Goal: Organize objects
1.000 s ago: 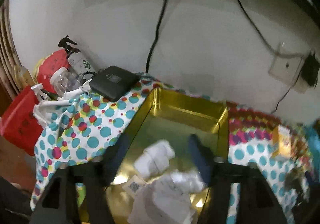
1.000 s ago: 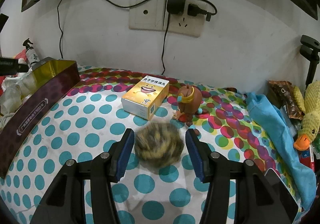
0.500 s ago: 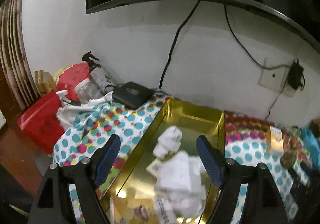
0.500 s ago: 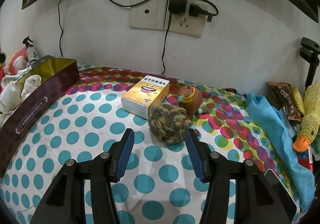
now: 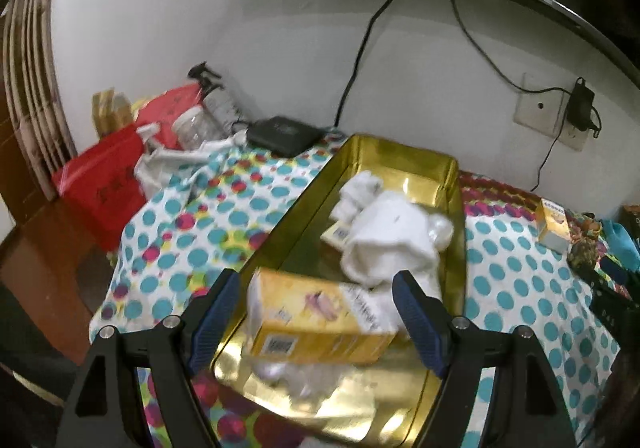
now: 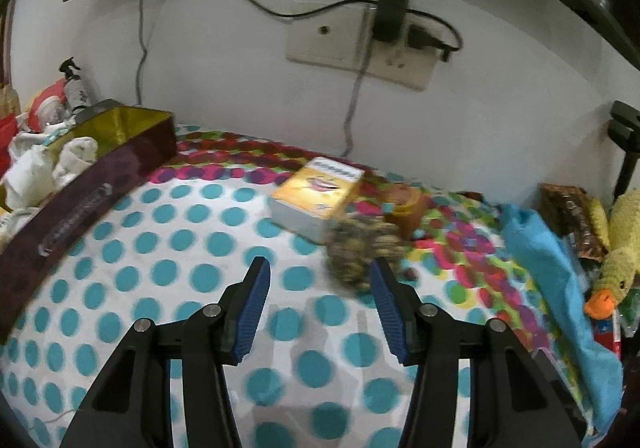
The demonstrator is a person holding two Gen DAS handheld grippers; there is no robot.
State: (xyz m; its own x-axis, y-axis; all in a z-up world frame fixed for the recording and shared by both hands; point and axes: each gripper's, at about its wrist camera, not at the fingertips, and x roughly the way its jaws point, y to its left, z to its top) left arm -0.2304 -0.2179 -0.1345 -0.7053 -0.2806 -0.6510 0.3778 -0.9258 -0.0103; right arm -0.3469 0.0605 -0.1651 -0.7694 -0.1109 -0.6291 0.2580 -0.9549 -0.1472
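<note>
A gold-lined box (image 5: pixel 456 184) lies open on the dotted cloth, with white cloths (image 5: pixel 384 236) and a yellow carton (image 5: pixel 316 320) inside. My left gripper (image 5: pixel 316 322) is open above its near end, the carton between the fingers, untouched. In the right wrist view the box's dark side (image 6: pixel 84 196) is at left. My right gripper (image 6: pixel 316 308) is open and empty over the cloth. A brown-yellow rope ball (image 6: pixel 360 252) lies just past the right fingertip, against a yellow box (image 6: pixel 316 200) and a brown figurine (image 6: pixel 404 204).
Red bags (image 5: pixel 104 184), a jar, a spray bottle (image 5: pixel 216 96) and a black device (image 5: pixel 280 132) stand left of the box. A blue cloth (image 6: pixel 548 268), snack packet and plush duck (image 6: pixel 616 260) lie at right. Wall socket with charger (image 6: pixel 392 16) and cables behind.
My left gripper pulled back and up from the box; the yellow carton now shows at its near end. My right gripper, empty throughout, shifted left, so the rope ball sits off to the right.
</note>
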